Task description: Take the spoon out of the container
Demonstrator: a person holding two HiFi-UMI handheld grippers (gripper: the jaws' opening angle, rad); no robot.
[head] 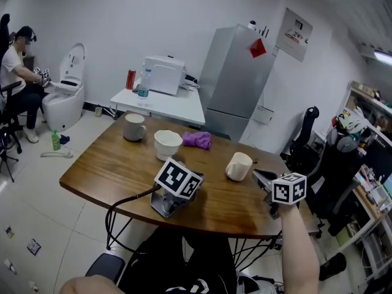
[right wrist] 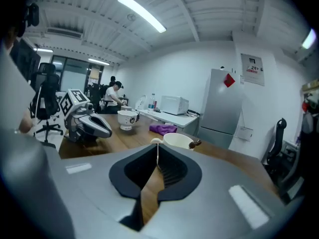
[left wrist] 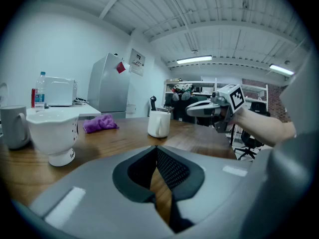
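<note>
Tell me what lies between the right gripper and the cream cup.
Only bare table separates the right gripper from the cup; the head view shows it.

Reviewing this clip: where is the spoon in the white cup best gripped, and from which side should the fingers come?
Grip the spoon by its brown handle end, the only part showing. It pokes over the cup rim, at the right in the right gripper view; the rest sits hidden inside. Coming down from above on that side looks best. The right gripper is shut, so it must open first.
</note>
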